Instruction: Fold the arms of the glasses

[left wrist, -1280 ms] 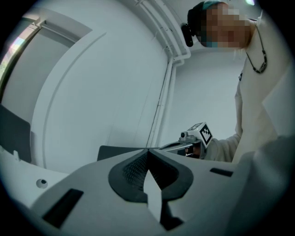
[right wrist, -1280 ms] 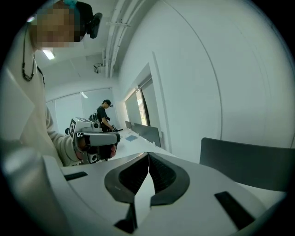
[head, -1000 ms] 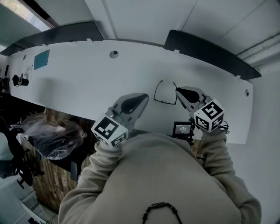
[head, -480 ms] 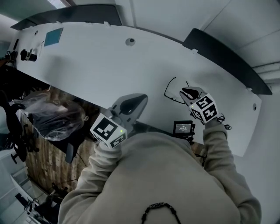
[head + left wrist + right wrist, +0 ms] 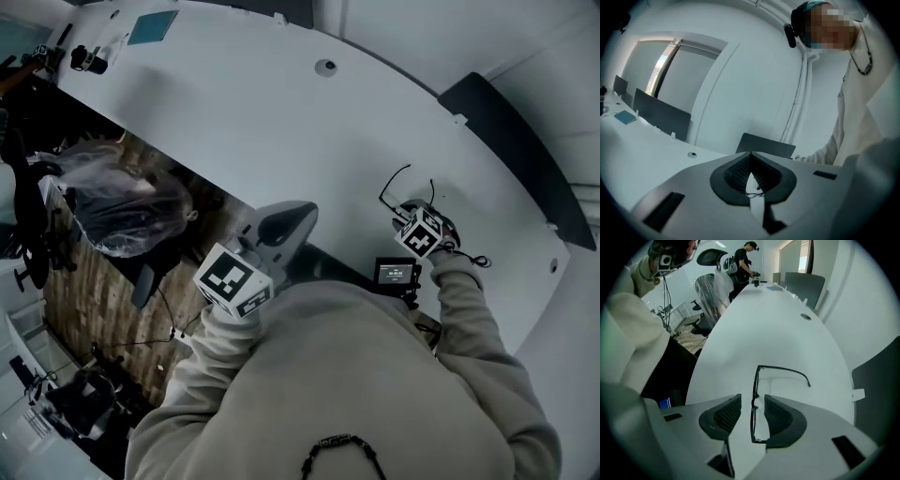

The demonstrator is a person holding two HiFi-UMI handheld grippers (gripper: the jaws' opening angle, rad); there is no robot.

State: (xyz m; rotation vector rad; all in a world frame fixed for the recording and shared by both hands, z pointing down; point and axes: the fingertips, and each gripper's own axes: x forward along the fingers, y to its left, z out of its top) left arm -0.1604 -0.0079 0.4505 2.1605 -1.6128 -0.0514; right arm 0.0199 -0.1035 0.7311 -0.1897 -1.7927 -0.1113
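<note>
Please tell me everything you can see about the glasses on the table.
The glasses have a thin dark frame and clear-looking lenses. They rest on the white table, arms not folded; one arm reaches sideways, bent at its tip. The front lies between the jaws of the right tool, which are opening; neither pad seems to press on it.

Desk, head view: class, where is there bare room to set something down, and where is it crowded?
Free: the middle of the desk, between the glasses and the grommet hole, and on from there to the teal pad. Crowded: the near right edge, where the right gripper, jaws opening, straddles the glasses.
</note>
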